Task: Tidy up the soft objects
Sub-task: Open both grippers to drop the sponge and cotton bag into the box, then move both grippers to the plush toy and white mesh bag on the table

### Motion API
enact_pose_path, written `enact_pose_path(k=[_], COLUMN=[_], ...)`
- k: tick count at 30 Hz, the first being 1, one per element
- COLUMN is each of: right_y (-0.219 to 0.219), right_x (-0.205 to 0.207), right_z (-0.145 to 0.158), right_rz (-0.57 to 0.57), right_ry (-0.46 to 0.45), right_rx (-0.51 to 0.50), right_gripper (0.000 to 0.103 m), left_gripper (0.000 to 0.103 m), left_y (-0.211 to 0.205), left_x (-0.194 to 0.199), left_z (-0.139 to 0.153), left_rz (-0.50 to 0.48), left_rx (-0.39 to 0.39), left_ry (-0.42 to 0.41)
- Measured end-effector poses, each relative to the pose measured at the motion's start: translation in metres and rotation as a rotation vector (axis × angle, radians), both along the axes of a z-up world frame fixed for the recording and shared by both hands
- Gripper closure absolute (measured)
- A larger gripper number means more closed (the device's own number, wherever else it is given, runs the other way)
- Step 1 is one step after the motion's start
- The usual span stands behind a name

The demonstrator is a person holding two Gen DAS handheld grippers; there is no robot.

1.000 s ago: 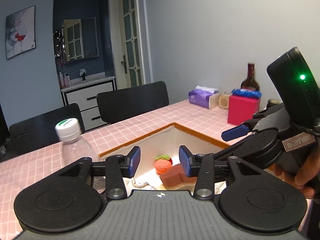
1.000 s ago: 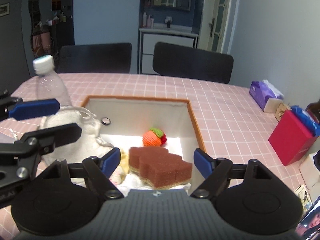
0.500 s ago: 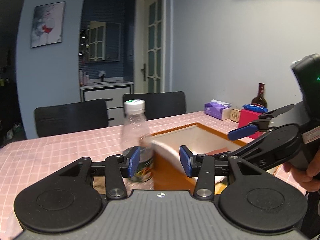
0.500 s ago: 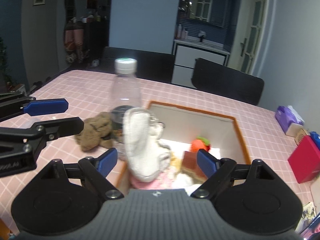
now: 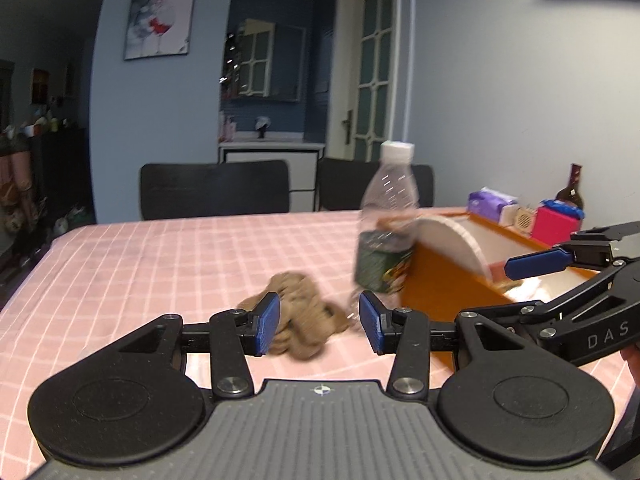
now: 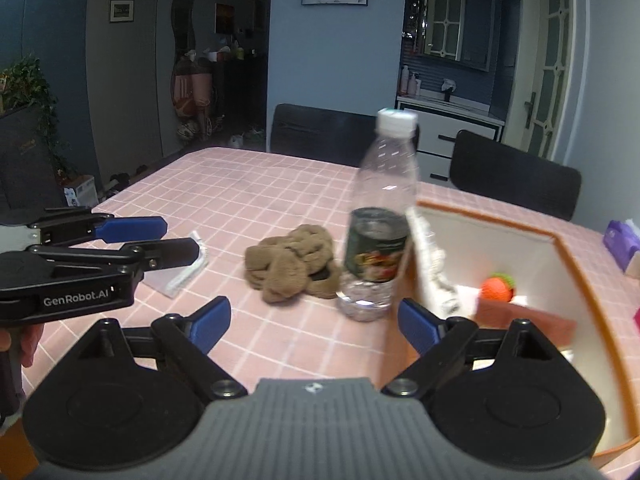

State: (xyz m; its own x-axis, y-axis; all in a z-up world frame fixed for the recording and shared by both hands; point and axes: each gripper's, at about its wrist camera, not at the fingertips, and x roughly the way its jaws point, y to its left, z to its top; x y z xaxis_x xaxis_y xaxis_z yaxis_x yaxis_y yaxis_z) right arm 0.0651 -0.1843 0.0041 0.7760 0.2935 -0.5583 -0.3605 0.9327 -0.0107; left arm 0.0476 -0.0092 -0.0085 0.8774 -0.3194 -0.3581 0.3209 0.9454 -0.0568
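The left gripper [image 5: 314, 322] has its 2 blue-padded jaws partly spread with nothing between them. Just beyond them a lumpy brown plush toy [image 5: 302, 322] lies on the pink checked tablecloth [image 5: 160, 264]. The right gripper [image 6: 314, 322] has just been opening; its jaws stand wide and empty. Ahead of them stands a clear ribbed plastic bottle [image 6: 382, 216] with a white cap, the plush toy touching its left side. Beyond the right jaw sits an orange-rimmed white box [image 6: 560, 248] holding a crocheted strawberry [image 6: 497, 289], a rust-coloured sponge [image 6: 520, 318] and a white towel [image 6: 430, 264] draped over its wall.
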Motion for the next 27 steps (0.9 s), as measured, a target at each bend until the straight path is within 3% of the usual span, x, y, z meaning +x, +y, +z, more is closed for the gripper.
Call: enact_pose_path(k=[4, 9, 27], right_y=[0.019, 0.046, 0.093], right_x=[0.006, 0.011, 0.067], right_z=[-0.019, -0.037, -0.077], right_rz=[-0.005, 0.0, -0.01], right_ry=[0.043, 0.028, 0.044], right_rx=[0.06, 0.047, 0.016], right_gripper=[0.014, 0.014, 0.019], left_gripper=[0.049, 0.032, 0.018], left_y=[0.02, 0.043, 0.106], left_x=[-0.004, -0.002, 0.031], left_z=[-0.012, -0.027, -0.067], left_rz=[0.034, 0.06, 0.158], left_rx=[0.012, 0.028, 0.058], left_ry=[0.026, 0.073, 0.186])
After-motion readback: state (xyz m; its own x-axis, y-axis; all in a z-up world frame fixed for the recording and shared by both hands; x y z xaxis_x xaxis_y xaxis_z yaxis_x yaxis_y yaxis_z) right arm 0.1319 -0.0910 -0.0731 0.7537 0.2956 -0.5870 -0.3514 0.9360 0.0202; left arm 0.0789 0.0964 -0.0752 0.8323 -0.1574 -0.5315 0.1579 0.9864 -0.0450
